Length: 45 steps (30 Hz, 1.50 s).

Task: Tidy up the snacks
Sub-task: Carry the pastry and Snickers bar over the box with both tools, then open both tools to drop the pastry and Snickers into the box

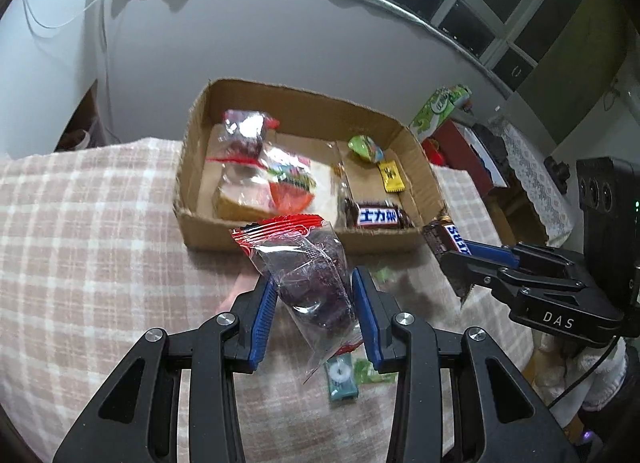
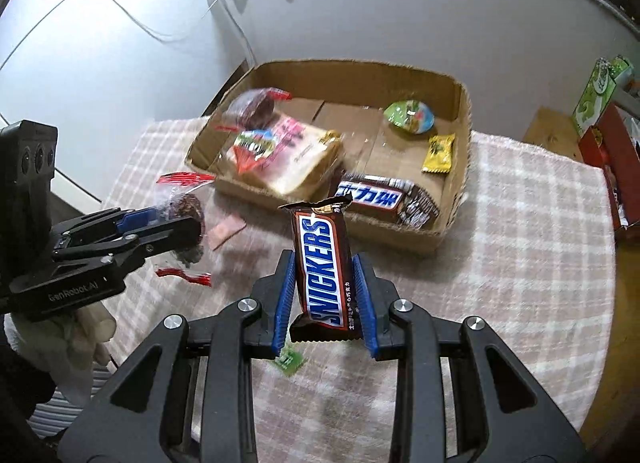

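My left gripper point(image 1: 314, 283) is shut on a clear red-edged packet with a dark cake point(image 1: 308, 263) and holds it above the checked tablecloth, just in front of the cardboard box point(image 1: 304, 99). It also shows at the left of the right wrist view point(image 2: 188, 219). My right gripper point(image 2: 323, 267) is shut on a Snickers bar point(image 2: 322, 267), held upright near the box's point(image 2: 452, 223) front right corner. That bar shows in the left wrist view point(image 1: 448, 237). The box holds a second Snickers bar point(image 2: 380, 195), bread packets point(image 2: 292, 159), another cake packet point(image 2: 252, 105), a green sweet point(image 2: 408, 115) and a yellow sweet point(image 2: 438, 153).
Small sweets lie on the cloth under the grippers: a teal one point(image 1: 340, 379), a green one point(image 2: 288, 361) and a pink one point(image 2: 226, 229). A green carton point(image 1: 438, 111) and red boxes point(image 2: 612, 167) stand to the right. A white wall runs behind the table.
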Motion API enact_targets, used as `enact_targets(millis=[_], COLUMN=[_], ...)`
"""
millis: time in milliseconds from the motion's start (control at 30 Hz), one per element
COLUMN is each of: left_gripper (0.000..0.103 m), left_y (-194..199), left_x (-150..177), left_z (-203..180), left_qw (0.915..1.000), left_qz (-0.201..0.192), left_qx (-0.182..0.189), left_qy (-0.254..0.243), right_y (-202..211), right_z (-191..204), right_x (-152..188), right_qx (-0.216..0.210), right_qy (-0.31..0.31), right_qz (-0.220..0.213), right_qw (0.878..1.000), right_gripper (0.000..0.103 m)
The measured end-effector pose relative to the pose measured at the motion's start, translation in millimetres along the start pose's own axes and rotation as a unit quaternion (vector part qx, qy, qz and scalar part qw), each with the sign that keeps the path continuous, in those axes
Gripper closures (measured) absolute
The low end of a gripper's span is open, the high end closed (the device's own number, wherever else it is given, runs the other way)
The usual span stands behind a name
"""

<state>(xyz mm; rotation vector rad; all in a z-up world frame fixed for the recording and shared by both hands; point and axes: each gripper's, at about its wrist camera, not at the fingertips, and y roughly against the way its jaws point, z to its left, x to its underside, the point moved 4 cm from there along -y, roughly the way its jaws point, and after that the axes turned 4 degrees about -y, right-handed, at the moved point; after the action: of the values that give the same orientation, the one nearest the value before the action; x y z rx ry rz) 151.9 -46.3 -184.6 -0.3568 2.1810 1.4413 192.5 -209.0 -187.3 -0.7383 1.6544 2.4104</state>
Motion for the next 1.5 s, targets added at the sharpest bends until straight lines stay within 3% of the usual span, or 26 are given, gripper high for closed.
enact_targets(millis=[400, 600, 933, 1267, 1400, 1500], left_gripper=[0.067, 0.067, 0.067, 0.065, 0.065, 0.065], left_y=[-7.4, -27.8, -59.4, -67.1, -65.2, -62.9], left_x=[-57.7, -78.8, -89.7, -94.5, -94.8, -93.9], left_z=[5.2, -3.2, -1.8, -6.8, -9.2, -9.9], left_qw=[0.9995, 0.9996, 1.0, 0.9998, 0.9997, 0.9997], left_qz=[-0.03, -0.022, 0.001, 0.015, 0.013, 0.01], left_qx=[0.003, 0.01, 0.005, -0.001, -0.002, -0.002], left_qy=[-0.003, -0.011, -0.004, -0.015, -0.021, -0.02], right_y=[0.6, -11.9, -41.2, -51.2, -43.2, -38.1], right_z=[-19.6, -27.9, -37.0, -29.7, -25.4, -22.6], right_x=[-43.3, -69.4, -86.4, -88.9, -90.6, -91.1], right_qx=[0.014, 0.026, 0.047, 0.06, 0.069, 0.068], right_qy=[-0.014, -0.012, -0.009, 0.008, 0.018, 0.02], right_qz=[-0.023, -0.025, -0.008, -0.002, -0.015, -0.018], right_qw=[1.0, 0.999, 0.999, 0.998, 0.997, 0.997], right_gripper=[0.073, 0.073, 0.073, 0.072, 0.054, 0.053])
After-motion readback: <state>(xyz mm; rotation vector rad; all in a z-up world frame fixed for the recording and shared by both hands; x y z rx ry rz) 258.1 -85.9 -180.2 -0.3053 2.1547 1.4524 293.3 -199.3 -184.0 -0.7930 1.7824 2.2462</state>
